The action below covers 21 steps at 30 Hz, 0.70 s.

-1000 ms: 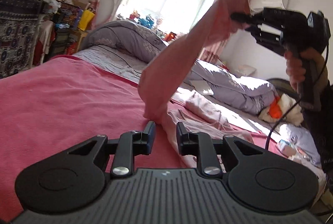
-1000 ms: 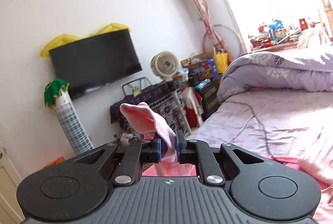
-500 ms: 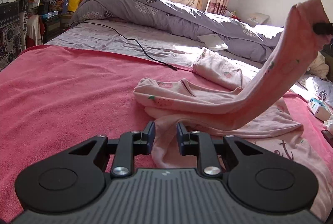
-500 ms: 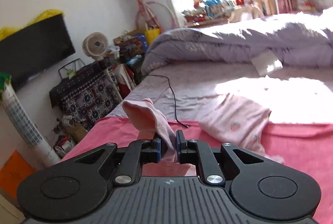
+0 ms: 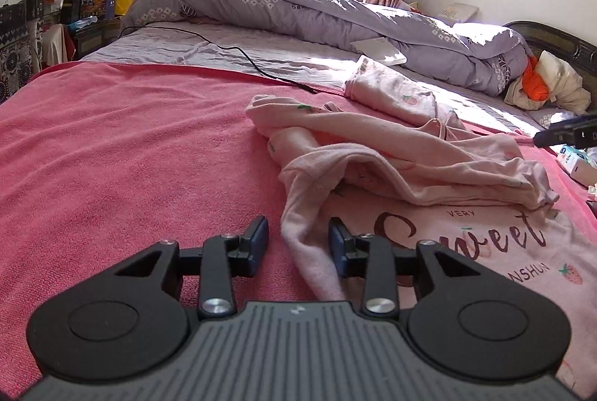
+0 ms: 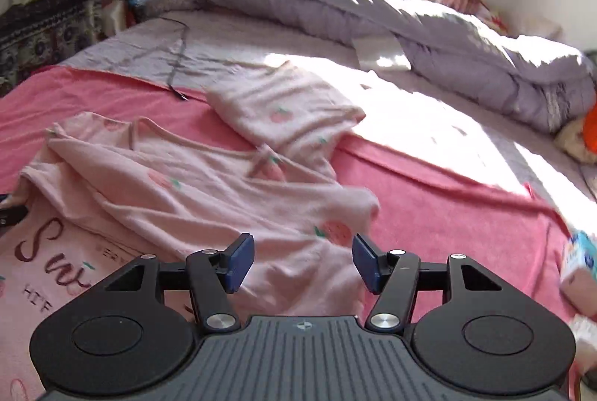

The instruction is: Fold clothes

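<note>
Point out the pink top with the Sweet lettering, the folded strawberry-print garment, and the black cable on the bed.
pink top (image 5: 466,237), left wrist view, on the lettered front panel.
folded strawberry-print garment (image 6: 287,110), right wrist view, on its upper face.
black cable (image 5: 238,49), left wrist view, mid-run on the grey sheet.

Two low wrist views, same pink shirt (image 5: 410,154)

right wrist view: blurring all over
right gripper (image 5: 567,137): showing only a tip, right edge cutting it
shirt lettering (image 6: 48,263): left edge cropping it
small box (image 6: 580,263): blurring, unreadable
</note>
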Tool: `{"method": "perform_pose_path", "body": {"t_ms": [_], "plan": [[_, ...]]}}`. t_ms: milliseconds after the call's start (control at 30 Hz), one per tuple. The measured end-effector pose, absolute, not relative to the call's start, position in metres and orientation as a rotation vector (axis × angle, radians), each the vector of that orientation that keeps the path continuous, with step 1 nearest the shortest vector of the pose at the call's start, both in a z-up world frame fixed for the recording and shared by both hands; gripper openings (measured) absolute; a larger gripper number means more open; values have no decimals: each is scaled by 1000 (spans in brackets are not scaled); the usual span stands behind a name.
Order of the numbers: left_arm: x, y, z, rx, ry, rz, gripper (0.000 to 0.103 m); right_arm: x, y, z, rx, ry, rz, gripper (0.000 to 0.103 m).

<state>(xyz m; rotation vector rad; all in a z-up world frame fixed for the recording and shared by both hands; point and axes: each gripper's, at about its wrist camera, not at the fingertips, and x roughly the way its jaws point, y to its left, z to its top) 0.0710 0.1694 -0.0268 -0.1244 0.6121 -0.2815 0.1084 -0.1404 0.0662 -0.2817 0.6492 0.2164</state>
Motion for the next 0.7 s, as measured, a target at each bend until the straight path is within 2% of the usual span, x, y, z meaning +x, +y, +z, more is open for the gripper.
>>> {"method": "perform_pose_path", "body": {"t_ms": [133,233,300,333,367,500,600,700], "plan": [[71,178,-28,-175,603,-301,37,110,-34,69,-438,487,521,66],[72,190,-33,-260,606,-347,14,128,40,48,-545,501,628,60],[72,197,-36,-305,610,-366,13,146,79,29,-592,561,642,40],[72,199,-37,-315,611,-369,12,156,84,26,-566,578,610,17],[72,200,-37,-320,612,-373,12,166,87,25,-529,587,572,10],[70,203,-39,-323,615,-387,12,218,72,31,-332,601,423,9],[68,203,-39,-322,614,-388,12,243,61,21,-377,573,264,9],[66,203,-38,-312,611,-382,12,262,35,13,-241,648,316,12]]}}
